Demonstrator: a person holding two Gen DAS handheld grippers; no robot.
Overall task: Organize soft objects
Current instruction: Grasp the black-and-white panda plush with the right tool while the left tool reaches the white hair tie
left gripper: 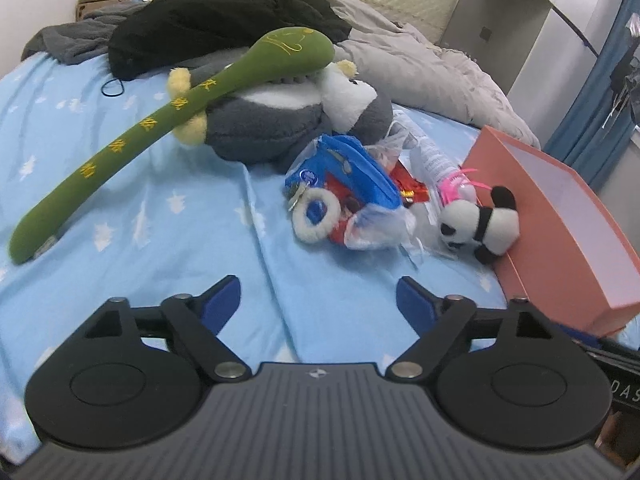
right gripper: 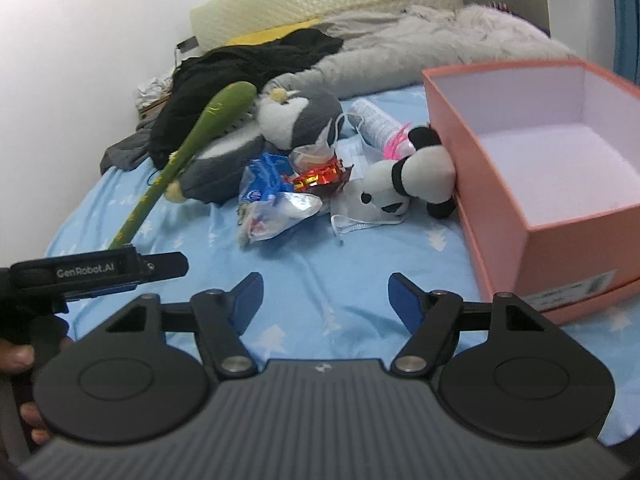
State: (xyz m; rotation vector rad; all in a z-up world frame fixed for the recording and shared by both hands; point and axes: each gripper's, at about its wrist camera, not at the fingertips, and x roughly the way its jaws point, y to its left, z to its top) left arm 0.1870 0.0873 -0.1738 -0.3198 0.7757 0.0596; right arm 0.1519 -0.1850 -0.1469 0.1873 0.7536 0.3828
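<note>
Pale blue star-printed bedsheet (left gripper: 168, 216) carries the clutter: a panda plush (right gripper: 412, 184) lies on its side touching the outer wall of the open salmon-pink box (right gripper: 532, 240), which is empty and stands toward the bed's right edge. Left of the panda lie a crumpled blue snack bag (left gripper: 344, 176), a face mask (right gripper: 360, 216), and a grey penguin plush (left gripper: 280, 124) with a long green plush stick (left gripper: 132, 136) propped across it. Left tongs (left gripper: 318, 300) and right tongs (right gripper: 326, 300) are both spread, nothing between their blue pads, above bare sheet short of the pile. The likely step is taking the panda: approach its body squarely, avoid snagging the mask loops, then lift it clear over the box wall.
</note>
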